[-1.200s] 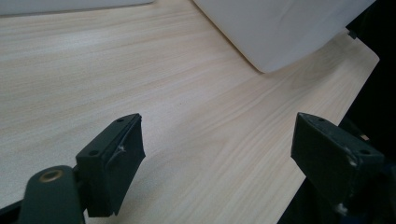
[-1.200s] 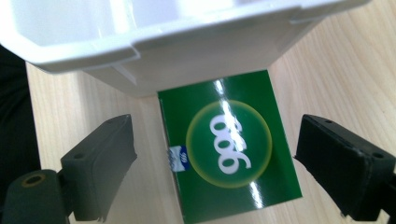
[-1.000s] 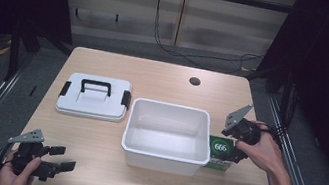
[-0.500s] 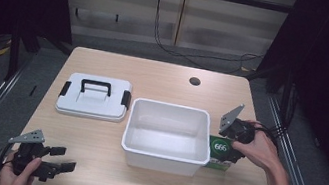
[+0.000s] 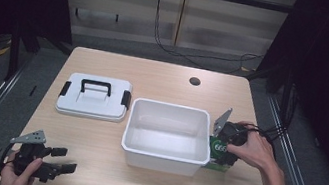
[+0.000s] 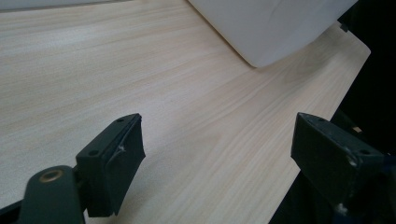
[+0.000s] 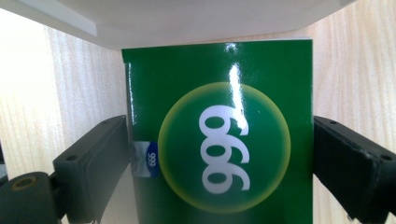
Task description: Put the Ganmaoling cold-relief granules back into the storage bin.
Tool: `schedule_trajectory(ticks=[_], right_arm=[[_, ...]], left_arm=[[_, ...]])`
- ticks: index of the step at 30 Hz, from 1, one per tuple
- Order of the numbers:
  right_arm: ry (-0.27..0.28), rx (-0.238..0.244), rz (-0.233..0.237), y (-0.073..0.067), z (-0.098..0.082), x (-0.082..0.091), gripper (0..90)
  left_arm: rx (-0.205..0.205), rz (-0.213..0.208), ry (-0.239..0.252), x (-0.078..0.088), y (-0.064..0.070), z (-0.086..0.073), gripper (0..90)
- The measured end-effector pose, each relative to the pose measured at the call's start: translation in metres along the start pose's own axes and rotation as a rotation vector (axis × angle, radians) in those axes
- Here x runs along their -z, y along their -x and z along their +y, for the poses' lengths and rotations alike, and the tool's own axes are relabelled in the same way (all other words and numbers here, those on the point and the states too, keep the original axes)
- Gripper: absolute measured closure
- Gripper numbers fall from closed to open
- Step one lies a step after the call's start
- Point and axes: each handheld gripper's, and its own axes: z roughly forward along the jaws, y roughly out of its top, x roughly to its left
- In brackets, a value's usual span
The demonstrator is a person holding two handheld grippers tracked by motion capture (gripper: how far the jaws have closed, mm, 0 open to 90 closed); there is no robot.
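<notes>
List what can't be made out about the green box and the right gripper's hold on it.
- Green box: in the right gripper view its lower end is cut off by the bottom edge; its far end runs under the white bin's rim.
- In the high view the right gripper and the hand cover most of the box.
- Whether the jaws press the box or merely flank it: contact faces hidden at its sides.
</notes>
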Motion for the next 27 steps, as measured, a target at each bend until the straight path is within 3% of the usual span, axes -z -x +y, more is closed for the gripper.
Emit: schedule_trajectory(ticks=[9,14,27], right_arm=[[-0.062,0.019,-0.011,-0.001,0.006,-0.002,14.1],[-0.073,0.0,0.008,-0.001,0.004,0.001,15.3],[-0.054,-0.04,0.002,-0.003,-0.008,0.021,15.6]], left_arm=[[0.01,0.012,0.011,0.001,-0.001,0.0,17.1],[0.009,0.009,0.01,0.001,-0.001,0.0,17.1],[0.009,0.012,0.011,0.001,-0.001,0.0,17.1]])
